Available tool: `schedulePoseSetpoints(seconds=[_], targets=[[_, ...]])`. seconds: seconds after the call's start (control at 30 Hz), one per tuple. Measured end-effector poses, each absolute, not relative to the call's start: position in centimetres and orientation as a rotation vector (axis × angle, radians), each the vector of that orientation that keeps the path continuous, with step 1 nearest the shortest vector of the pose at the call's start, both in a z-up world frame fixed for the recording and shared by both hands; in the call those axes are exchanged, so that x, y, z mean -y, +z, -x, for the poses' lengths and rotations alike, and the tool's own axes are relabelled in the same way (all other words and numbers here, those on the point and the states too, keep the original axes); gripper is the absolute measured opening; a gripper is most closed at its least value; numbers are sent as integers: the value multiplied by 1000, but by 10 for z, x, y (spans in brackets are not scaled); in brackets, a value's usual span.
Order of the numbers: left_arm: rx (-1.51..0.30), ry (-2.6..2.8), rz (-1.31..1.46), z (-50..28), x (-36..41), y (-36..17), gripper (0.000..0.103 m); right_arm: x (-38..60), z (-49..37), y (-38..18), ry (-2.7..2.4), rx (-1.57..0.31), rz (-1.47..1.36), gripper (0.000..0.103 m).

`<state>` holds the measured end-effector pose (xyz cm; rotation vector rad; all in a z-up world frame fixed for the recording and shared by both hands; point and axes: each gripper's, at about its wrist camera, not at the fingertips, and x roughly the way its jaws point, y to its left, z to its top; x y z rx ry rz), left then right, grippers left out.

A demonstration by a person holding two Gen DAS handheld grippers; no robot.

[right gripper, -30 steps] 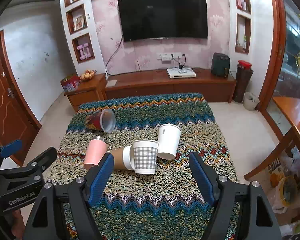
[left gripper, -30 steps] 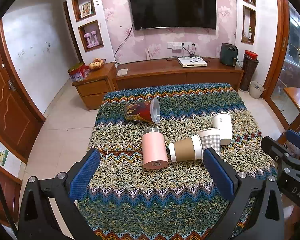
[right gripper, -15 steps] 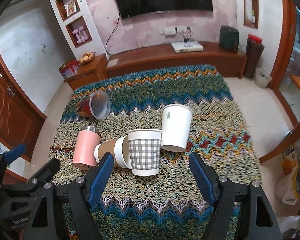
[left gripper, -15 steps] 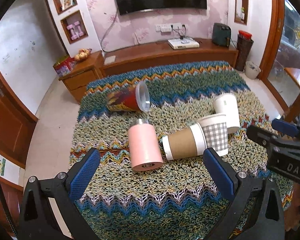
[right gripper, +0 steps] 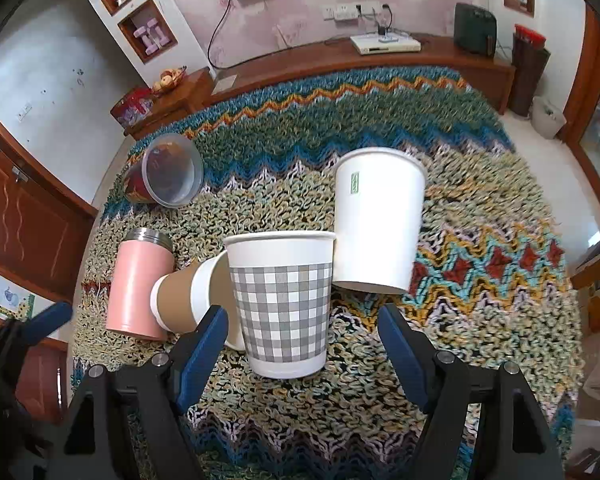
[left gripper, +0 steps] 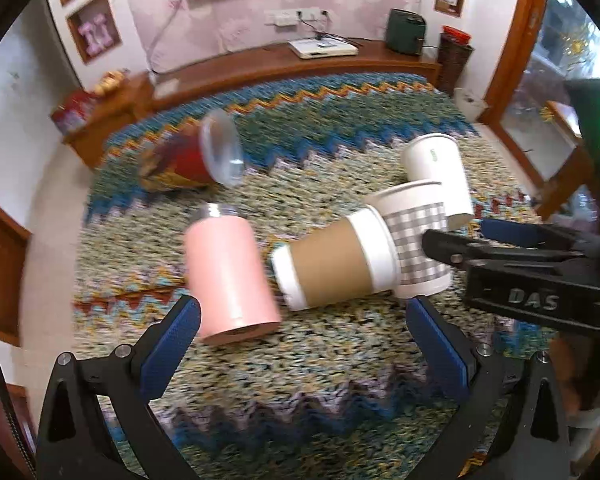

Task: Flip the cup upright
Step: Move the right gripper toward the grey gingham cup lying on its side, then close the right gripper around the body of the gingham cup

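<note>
Several cups lie on their sides on a zigzag woven cloth (right gripper: 480,208). A grey checked paper cup (right gripper: 282,300) lies closest to my right gripper (right gripper: 304,340), which is open just short of it. A plain white cup (right gripper: 376,220) lies beyond, a brown sleeved cup (right gripper: 188,300) to the left. My left gripper (left gripper: 300,336) is open, just short of the pink tumbler (left gripper: 230,276) and the brown sleeved cup (left gripper: 336,264). The checked cup (left gripper: 416,240) and the white cup (left gripper: 440,172) lie to its right. The right gripper's body (left gripper: 532,272) shows there too.
A red cup with a clear rim (right gripper: 164,180) lies at the far left of the cloth, also in the left wrist view (left gripper: 196,160). A wooden TV bench (right gripper: 340,60) stands behind the table. A wooden door (right gripper: 20,220) is at left.
Both grippers have moved forward and down toward the cups, which now look much larger. The right gripper has closed in on the checked cup. No cup has moved.
</note>
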<state>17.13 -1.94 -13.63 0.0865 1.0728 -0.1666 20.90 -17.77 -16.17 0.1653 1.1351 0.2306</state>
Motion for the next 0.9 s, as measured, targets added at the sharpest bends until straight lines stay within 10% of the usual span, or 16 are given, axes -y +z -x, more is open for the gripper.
schedulePoseSetpoints(seconds=[0.9], targets=[[-1114, -185, -84, -187, 19, -162, 102, 165, -253, -199, 367, -1304, -244, 77]])
